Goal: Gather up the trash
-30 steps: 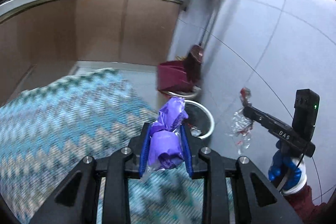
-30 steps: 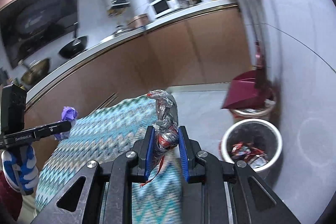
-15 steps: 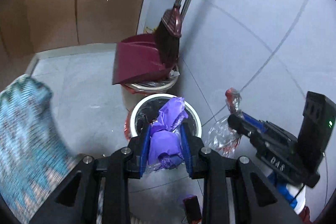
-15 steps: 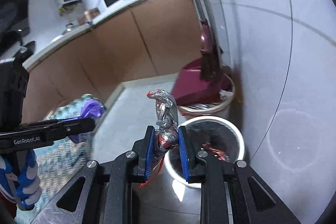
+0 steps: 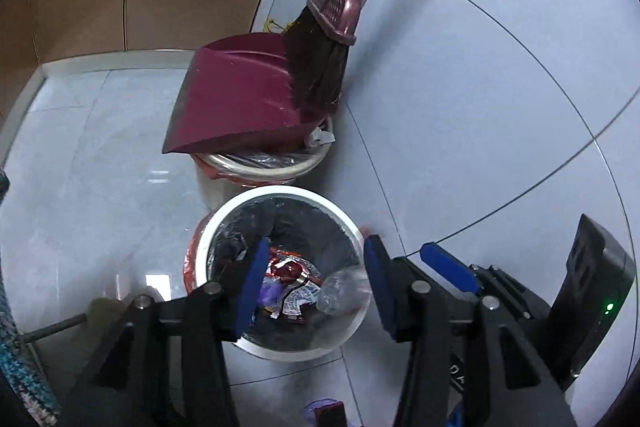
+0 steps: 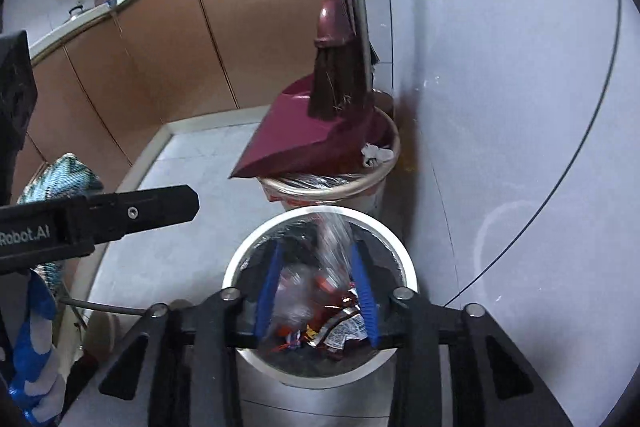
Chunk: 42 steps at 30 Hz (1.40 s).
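Both claws, left claw (image 5: 312, 279) and right claw (image 6: 316, 291), have just been opening over the white bin (image 5: 224, 223) on the floor by the wall; purple wrapper (image 5: 269, 294) lies inside, silver wrapper (image 6: 334, 239) is dropping (blurred); this drop looks nearly done.

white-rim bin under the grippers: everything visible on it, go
The white-rim bin is round, looks plastic, stands upright on the tiled floor by the wall and is lined with a dark bag. Inside lie red, silver and purple wrappers. A second bin carrying a maroon dustpan sits right behind it; whether they touch is unclear.
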Tool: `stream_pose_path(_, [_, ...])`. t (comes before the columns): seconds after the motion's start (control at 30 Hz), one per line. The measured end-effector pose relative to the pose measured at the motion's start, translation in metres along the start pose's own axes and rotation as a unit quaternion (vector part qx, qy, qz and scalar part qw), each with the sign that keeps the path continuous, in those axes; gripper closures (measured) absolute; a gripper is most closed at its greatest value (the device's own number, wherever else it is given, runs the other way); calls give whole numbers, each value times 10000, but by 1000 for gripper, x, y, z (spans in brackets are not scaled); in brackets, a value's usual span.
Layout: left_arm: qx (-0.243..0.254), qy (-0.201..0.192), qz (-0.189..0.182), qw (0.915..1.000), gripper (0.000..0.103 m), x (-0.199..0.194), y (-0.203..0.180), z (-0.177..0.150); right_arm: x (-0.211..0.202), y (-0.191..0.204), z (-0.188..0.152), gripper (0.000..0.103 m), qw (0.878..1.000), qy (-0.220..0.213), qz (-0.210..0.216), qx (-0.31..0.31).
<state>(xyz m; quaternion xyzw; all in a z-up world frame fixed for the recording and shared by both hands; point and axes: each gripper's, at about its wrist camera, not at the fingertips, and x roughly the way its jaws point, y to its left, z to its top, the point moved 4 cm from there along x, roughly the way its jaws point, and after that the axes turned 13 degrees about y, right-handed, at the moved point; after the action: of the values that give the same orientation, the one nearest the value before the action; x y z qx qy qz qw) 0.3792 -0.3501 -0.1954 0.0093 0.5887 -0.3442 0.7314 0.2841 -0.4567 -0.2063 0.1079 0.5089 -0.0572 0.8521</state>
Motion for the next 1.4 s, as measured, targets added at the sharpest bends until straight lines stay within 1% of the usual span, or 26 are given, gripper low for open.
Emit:
stream_pose_path(0.1, [9,-6,10,10000,56,-3,0,-3,0,-2,-1,62,10000,20,-13,30])
stream_pose_path(0.2, [61,-98,79,9999,56,-15,-1,-12,-3,-2,-5,61,9999,21,30,96])
stream_pose_path(0.3, [27,-254,148,9996,56,-36,-2,-22,-14,2,-10,56,9999,-25,88,121])
stream_pose_path(0.37, [17,-400,251,9989,56,-55,-4,-30,-26,7,-12,54,9998,-98,124,109])
stream_pose_path(0.47, [-5,-619,431,9972,56,-85,-4,-45,-53,18,-18,48,9994,-283,158,89])
stream_pose_path(0.6, [-86,-917,725,9931,56,-129,-3,-75,-94,39,-29,38,9982,-555,236,13])
stream_pose_path(0.7, [-48,-1190,1083,9870,55,-164,-2,-107,-127,62,-43,33,9966,-748,309,-180])
stream_pose_path(0.77, [-52,-1305,1255,9835,52,-182,-1,-125,-151,82,-54,29,9947,-896,335,-366])
stream_pose_path(0.83, [-96,-1465,1480,9780,51,-205,2,-150,-171,103,-65,24,9926,-1024,373,-544])
stream_pose_path(0.9, [-137,-1646,1690,9717,50,-228,8,-172,-192,126,-78,23,9895,-1167,389,-762])
stream_pose_path(0.97, [-204,-1786,1855,9661,46,-248,13,-191,-205,141,-87,20,9872,-1263,384,-894])
stream_pose_path(1.03, [-333,-1959,2014,9591,44,-273,23,-215,-223,160,-98,12,9840,-1407,433,-1007])
stream_pose_path(1.13, [-503,-2173,2239,9487,40,-305,39,-246,-245,184,-112,9,9794,-1594,475,-1145])
stream_pose_path(1.27, [-687,-2464,2616,9307,38,-339,54,-287,-262,215,-126,4,9729,-1732,517,-1443])
stream_pose_path(1.33, [-799,-2610,2785,9208,36,-352,59,-305,-269,229,-136,0,9695,-1792,499,-1595])
stream_pose_path(1.37, [-874,-2688,2861,9156,35,-357,61,-314,-271,234,-139,0,9682,-1813,487,-1656])
stream_pose_path(1.4, [-918,-2729,2909,9124,34,-361,62,-320,-272,239,-143,0,9671,-1815,479,-1716])
